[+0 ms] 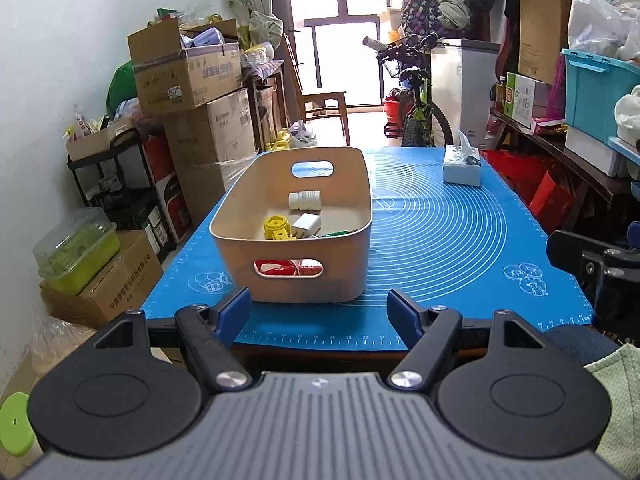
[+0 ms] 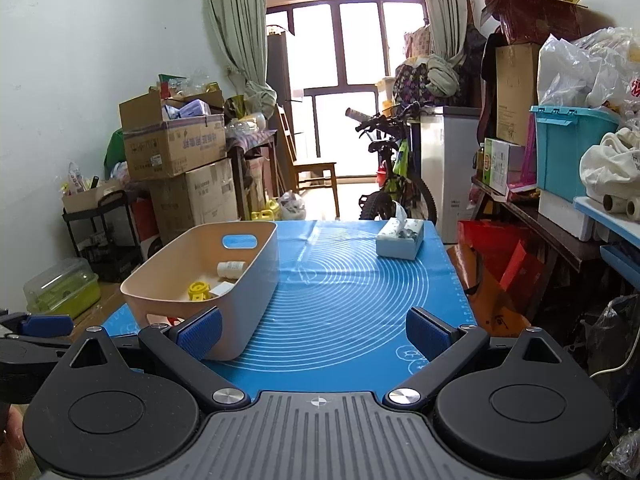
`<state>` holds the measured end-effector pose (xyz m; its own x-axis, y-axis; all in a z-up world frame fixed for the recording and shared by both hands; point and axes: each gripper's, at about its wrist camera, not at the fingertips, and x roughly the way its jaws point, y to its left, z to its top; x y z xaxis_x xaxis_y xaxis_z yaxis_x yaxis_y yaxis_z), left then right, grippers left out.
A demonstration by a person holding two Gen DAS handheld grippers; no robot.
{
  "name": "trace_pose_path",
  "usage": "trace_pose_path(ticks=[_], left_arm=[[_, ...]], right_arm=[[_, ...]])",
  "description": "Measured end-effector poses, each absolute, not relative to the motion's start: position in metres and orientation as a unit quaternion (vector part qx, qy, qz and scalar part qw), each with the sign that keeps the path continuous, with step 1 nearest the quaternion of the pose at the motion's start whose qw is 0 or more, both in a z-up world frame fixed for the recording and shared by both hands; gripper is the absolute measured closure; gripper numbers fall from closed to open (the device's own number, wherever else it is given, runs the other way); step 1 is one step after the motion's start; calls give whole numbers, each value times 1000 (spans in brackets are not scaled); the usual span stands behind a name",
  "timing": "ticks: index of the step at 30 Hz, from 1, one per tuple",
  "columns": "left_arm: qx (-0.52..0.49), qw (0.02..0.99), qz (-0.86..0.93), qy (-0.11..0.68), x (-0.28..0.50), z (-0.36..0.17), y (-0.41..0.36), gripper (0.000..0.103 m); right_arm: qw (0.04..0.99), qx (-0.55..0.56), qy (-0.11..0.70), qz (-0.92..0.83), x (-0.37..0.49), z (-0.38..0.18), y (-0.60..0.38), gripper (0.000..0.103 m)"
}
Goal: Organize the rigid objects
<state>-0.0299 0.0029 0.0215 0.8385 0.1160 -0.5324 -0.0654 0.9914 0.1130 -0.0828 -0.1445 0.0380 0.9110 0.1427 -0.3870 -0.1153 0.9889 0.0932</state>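
Currently both grippers empty; left gripper [image 1: 319, 312] just short of beige bin [image 1: 292, 276], fingers spread wide, nothing between pads; right gripper [image 2: 314, 332] to bin's right, fingers spread likewise, left pad overlapping bin's near corner in right wrist view, contact unclear; inside bin: white bottle [image 1: 305, 200] toward far wall, yellow part [image 1: 276, 229] and small white box [image 1: 306, 224] nearer, red item [image 1: 276, 268] visible through near handle slot; tissue box [image 1: 462, 168] well beyond bin, on blue mat [image 1: 440, 240].
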Motion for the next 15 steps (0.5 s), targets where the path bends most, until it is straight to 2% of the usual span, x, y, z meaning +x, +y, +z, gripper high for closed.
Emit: trace_pose_path(ticks=[15], left_arm=[[43,954,47,293,-29,13,4,27]], right_arm=[[975,33,210,62,-78,29,-144,5]])
